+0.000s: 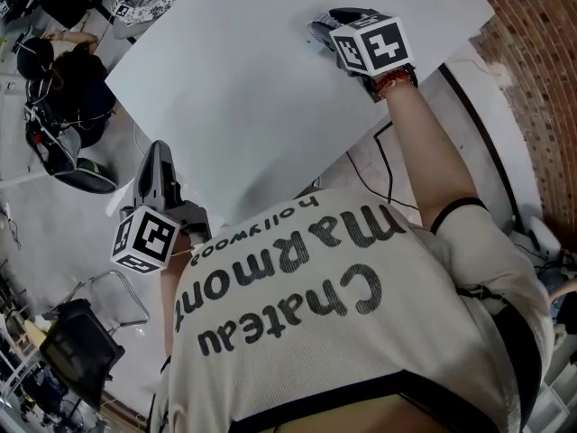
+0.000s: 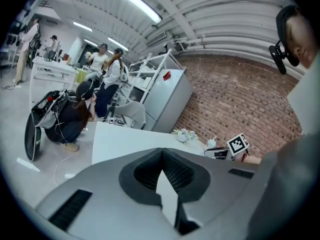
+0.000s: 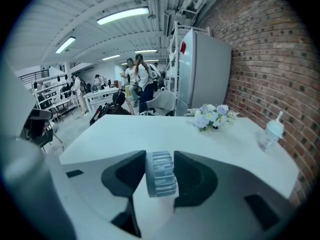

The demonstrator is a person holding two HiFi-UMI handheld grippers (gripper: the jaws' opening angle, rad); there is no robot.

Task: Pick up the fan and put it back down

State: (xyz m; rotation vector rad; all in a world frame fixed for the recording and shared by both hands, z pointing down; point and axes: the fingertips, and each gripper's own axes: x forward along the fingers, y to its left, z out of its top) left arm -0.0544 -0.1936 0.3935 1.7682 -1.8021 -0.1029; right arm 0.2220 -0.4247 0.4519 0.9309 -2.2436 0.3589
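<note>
White table (image 1: 234, 88): bare below the right gripper; lower the load onto it.
Right gripper (image 3: 160, 156): clamped on the fan; ease open only after touchdown.
Left gripper (image 2: 161, 154): jaws together, empty, well aside.
Fan (image 3: 161, 181): ribbed, between the right jaws.

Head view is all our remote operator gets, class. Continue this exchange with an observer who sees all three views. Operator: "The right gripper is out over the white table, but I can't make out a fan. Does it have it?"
Observer: Yes. The right gripper is shut on the small white ribbed fan, one pad on each side.
Operator: Is the left gripper carrying anything?
Observer: No. Its jaw tips are together with nothing between them.
Operator: What stands further along the table?
Observer: A bunch of flowers stands near its far end.
</note>
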